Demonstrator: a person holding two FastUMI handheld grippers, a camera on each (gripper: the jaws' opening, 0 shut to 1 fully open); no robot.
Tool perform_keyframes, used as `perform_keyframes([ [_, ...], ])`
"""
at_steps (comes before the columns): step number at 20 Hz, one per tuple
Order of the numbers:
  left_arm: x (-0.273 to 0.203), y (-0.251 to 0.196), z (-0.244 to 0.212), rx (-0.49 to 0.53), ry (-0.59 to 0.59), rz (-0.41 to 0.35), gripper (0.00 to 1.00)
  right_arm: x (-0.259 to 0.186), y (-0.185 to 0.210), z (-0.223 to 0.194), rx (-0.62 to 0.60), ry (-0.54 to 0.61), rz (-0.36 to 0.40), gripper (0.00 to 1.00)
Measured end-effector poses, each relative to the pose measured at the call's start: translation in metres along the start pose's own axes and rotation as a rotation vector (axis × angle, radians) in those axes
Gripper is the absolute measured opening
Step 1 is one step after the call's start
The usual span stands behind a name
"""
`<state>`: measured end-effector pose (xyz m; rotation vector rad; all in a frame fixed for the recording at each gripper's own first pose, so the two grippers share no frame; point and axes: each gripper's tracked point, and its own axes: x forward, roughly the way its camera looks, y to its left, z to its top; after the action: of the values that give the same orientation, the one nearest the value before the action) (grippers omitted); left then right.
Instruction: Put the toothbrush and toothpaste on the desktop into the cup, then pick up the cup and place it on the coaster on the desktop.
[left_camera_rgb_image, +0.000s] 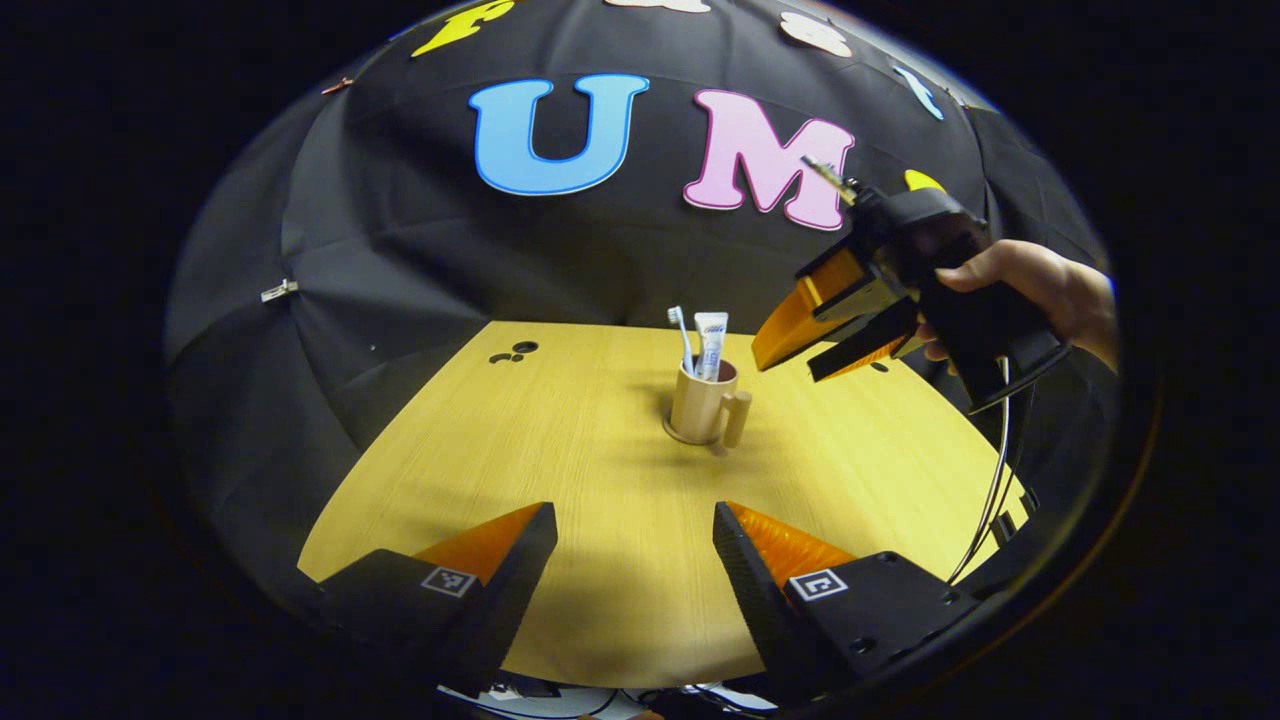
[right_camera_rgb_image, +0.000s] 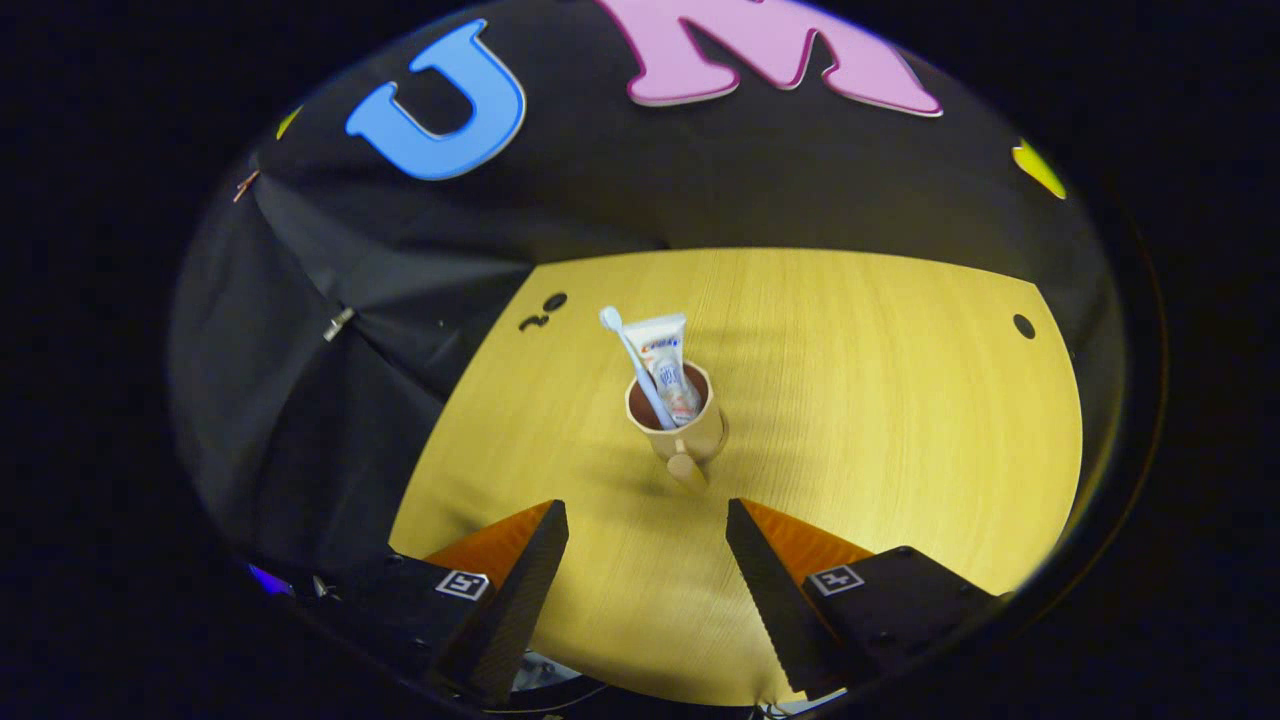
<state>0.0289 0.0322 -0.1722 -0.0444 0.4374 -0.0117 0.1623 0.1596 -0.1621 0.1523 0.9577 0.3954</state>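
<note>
- Wooden desktop (left_camera_rgb_image: 600, 480): light grain, a few dark round holes near its far edge.
- Right gripper (left_camera_rgb_image: 800, 355): held in a hand (left_camera_rgb_image: 1040, 290) above the desktop's right side, up and to the right of the cup, clear of it; jaws parted, nothing between them.
- Left gripper (left_camera_rgb_image: 635, 545): low over the near edge of the desktop, jaws spread wide, empty, well short of the cup.
- Cup (left_camera_rgb_image: 703, 405): tan, upright, handle toward the near right, standing on a round coaster (left_camera_rgb_image: 680, 436) at mid-desktop.
- Toothpaste tube (right_camera_rgb_image: 668, 365): upright inside the cup.
- Toothbrush (right_camera_rgb_image: 628, 350): in the cup, head up, just left of the tube.
</note>
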Motion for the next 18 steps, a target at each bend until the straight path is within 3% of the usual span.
perform_keyframes([
  [3,-0.007,-0.013,0.028,0.014,-0.049,-0.052,0.98,-0.047,0.0,0.03,0.073,-0.163,0.015,0.99],
  [11,-0.03,-0.052,0.128,0.046,-0.227,-0.131,0.98,-0.189,-0.018,0.068,0.018,-0.553,-0.069,0.98],
  [14,-0.04,-0.066,0.152,0.037,-0.271,-0.157,0.98,-0.219,-0.032,0.06,-0.007,-0.668,-0.134,0.98],
  [18,-0.049,-0.071,0.163,0.039,-0.301,-0.16,0.98,-0.245,-0.048,0.033,-0.016,-0.723,-0.203,0.98],
])
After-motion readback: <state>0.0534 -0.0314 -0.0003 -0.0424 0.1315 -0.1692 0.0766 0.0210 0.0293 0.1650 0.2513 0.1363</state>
